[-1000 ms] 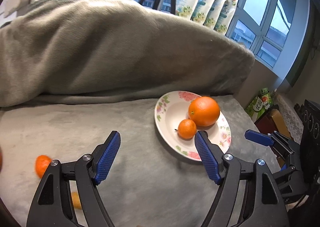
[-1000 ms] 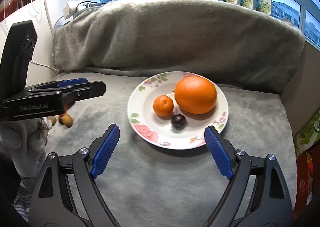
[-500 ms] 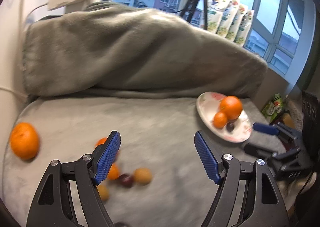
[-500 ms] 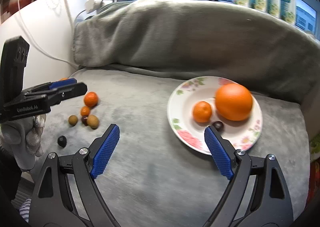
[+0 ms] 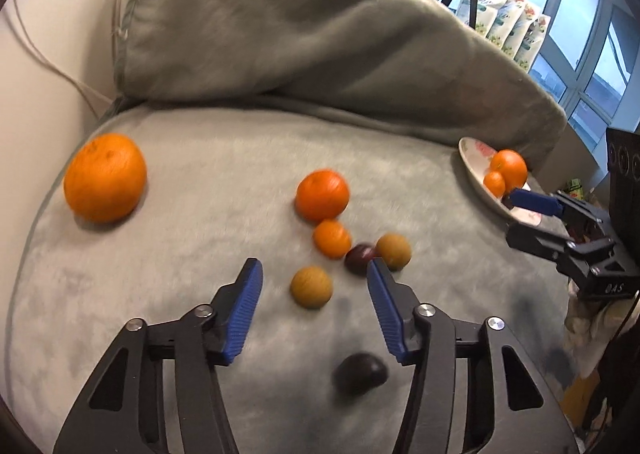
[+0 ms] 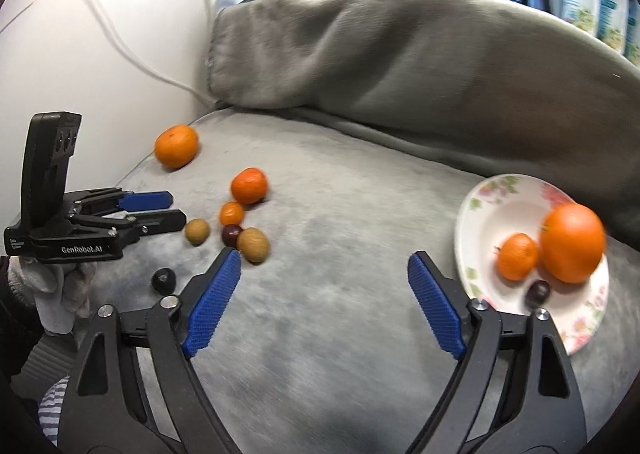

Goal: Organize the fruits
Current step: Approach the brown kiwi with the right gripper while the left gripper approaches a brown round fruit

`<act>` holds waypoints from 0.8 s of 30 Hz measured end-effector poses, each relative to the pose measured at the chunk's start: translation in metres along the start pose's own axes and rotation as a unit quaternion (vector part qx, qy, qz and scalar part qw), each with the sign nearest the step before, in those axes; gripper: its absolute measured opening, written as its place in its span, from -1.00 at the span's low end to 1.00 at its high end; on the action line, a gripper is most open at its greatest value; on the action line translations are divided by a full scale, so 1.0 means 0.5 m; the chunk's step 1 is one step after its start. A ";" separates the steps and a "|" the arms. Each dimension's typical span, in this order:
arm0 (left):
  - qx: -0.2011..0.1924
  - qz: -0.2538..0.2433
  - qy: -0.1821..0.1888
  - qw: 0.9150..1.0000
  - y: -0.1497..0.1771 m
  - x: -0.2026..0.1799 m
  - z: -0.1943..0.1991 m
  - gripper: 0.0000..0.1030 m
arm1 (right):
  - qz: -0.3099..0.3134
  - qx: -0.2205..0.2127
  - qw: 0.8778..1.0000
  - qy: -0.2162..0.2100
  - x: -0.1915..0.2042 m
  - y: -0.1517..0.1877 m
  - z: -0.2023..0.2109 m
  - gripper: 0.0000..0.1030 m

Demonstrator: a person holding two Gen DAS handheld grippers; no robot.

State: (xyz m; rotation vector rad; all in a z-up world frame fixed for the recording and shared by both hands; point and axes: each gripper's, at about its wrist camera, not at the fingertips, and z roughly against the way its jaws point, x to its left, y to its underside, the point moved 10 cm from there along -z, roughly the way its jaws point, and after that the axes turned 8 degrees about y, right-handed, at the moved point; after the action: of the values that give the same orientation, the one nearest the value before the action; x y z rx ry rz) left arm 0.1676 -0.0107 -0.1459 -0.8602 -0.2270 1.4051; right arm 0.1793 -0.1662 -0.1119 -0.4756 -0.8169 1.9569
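Tan, firm little fruit (image 5: 311, 287) on grey blanket (image 5: 224, 174), just ahead of left gripper (image 5: 314, 296), jaws closing but empty; light, rolls easily; grip across middle; right gripper (image 6: 324, 302) released.

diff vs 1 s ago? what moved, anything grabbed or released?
Both grippers swung left, away from the flowered white plate toward the loose fruit on the grey blanket. The left gripper now hangs over a small tan-brown round fruit; its jaws have just been closing, not yet touching it. The right gripper, empty, narrowed slightly. Nothing grabbed or released. The plate's big orange, small orange and dark fruit look unmoved.
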 end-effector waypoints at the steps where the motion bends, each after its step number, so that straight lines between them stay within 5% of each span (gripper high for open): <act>1: 0.002 0.001 0.000 1.000 0.005 0.002 -0.002 -0.06 | 0.007 0.005 1.000 -0.007 0.012 0.000 -0.010 0.50; 24: 0.026 0.008 0.012 1.000 0.032 0.011 -0.051 -0.40 | 0.059 0.062 0.995 -0.051 0.122 0.013 -0.120 -0.12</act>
State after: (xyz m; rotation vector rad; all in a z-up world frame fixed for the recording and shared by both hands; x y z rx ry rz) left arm 0.1718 -0.0168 -0.1755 -0.8365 -0.1655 1.4095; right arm 0.1825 -0.0942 -0.1587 -0.3584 -0.7397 2.1423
